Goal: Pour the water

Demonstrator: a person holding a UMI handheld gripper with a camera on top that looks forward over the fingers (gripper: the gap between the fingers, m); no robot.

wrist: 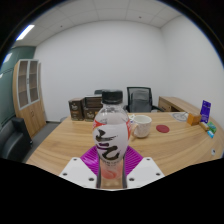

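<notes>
A clear plastic water bottle [111, 135] with a white label bearing dark and red marks stands upright between my fingers. My gripper [111, 165] is shut on the bottle, with the purple pads [92, 157] pressing its lower body on both sides. The bottle's base looks lifted above the wooden table [170, 150]. A white cup [142, 125] stands on the table just beyond the bottle, slightly to its right.
Further back on the table are dark boxes [82, 108] and a black office chair [140, 98]. A blue box [205, 110] and small items lie at the far right. A wooden shelf [30, 92] stands at the left wall.
</notes>
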